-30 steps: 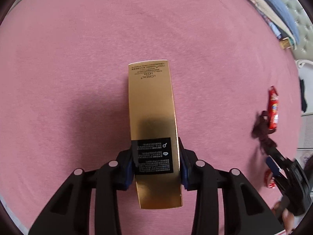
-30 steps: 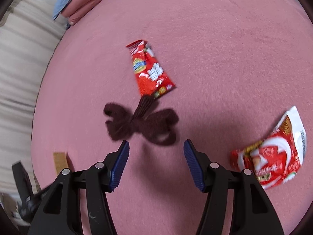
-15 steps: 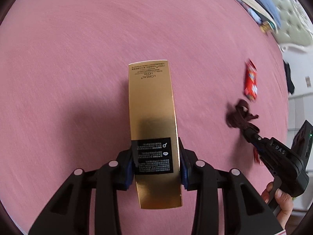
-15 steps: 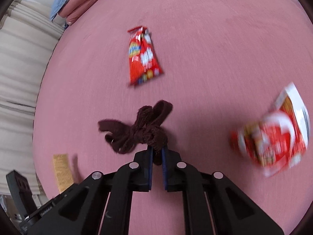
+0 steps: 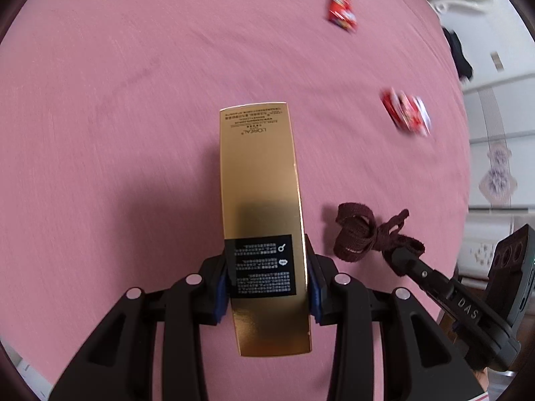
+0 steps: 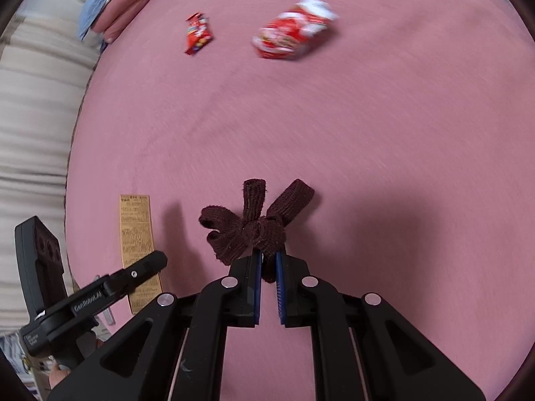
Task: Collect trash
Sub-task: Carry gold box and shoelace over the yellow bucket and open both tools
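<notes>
1. Left wrist view: my left gripper (image 5: 267, 287) is clamped on the gold carton (image 5: 264, 220), blue pads pressing both long sides near its lower third, over the black label.
2. Gold carton is lifted off the pink bedspread (image 5: 133, 100); its printed far end points away from the camera, and its shadow falls on the cloth to its left.
3. Right of the gold carton, just beside it, hangs the dark brown fabric bow (image 5: 371, 234), pinched at its knot by my right gripper (image 5: 399, 257), which comes in from the lower right corner.
4. Right wrist view: right gripper (image 6: 267, 277) jaws have just closed; the pads are nearly together with the bow's (image 6: 254, 227) knot squeezed between them, loops and tails fanning out above the tips.
5. Bow looks raised off the bedspread (image 6: 367, 133), shadow spread to its right.
6. Left of the bow, near it, the gold carton (image 6: 137, 240) shows edge-on in the left gripper (image 6: 147, 267).
7. Beyond the gold carton, well apart, two pieces of trash lie on the bedspread: small red snack packet (image 5: 341, 13) farthest, red-and-white wrapper (image 5: 406, 113) nearer; both are blurred.
8. In the right wrist view the same two sit far past the bow: packet (image 6: 198, 33) left, wrapper (image 6: 294, 30) right.
9. Folded clothes (image 6: 110, 3) are piled at the bedspread's far left edge.
</notes>
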### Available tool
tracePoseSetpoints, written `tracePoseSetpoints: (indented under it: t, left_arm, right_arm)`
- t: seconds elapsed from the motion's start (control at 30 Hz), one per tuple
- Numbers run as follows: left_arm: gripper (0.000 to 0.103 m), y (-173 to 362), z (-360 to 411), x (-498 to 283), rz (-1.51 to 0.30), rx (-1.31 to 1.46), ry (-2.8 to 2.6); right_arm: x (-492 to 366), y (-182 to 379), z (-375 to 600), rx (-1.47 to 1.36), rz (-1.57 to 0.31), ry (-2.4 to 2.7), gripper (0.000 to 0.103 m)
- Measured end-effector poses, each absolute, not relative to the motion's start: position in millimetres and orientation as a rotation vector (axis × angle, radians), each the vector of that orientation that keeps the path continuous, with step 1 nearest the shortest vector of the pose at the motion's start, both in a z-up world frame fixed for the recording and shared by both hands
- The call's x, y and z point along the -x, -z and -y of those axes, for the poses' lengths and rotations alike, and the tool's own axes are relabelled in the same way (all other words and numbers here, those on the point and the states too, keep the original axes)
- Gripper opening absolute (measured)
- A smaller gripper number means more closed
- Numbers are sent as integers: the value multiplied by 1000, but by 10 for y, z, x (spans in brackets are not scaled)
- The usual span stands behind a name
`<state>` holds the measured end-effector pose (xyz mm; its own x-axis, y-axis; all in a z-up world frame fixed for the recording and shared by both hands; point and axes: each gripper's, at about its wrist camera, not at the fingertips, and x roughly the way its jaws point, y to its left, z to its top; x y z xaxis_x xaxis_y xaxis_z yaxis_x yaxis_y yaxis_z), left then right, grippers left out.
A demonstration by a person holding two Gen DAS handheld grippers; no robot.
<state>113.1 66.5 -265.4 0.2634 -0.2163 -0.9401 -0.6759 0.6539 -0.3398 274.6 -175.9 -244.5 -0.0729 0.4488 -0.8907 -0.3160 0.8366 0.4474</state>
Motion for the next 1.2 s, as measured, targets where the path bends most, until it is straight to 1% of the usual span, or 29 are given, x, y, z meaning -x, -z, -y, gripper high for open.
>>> tracePoseSetpoints:
  t: [0.13, 0.33, 0.6, 0.7, 0.9, 1.2]
  left_arm:
    - [37, 2500, -180, -1011, -1331, 790, -292]
    - [37, 2286, 611, -983, -1374, 682, -150]
    - [37, 2079, 1862, -1156, -1424, 527, 60]
    - [37, 2012, 2369, -1277, -1430, 469, 124]
    - [37, 1909, 3317, -1503, -1446, 437, 214]
    - [37, 1961, 4416, -1981, -1472, 382, 308]
  right_arm:
    - [-2430, 2276, 2346, -144, -1503, -584, 7]
    - [-1988, 2041, 3192, -278, -1471, -484, 7]
    - [-1739, 1806, 4364, -457, -1380, -330, 7]
    - [-1772, 1759, 4738, -505, -1348, -288, 7]
    - [-1887, 1644, 5561, -543, -1310, -245, 7]
    - [-2110, 1601, 6667, -568, -1271, -189, 7]
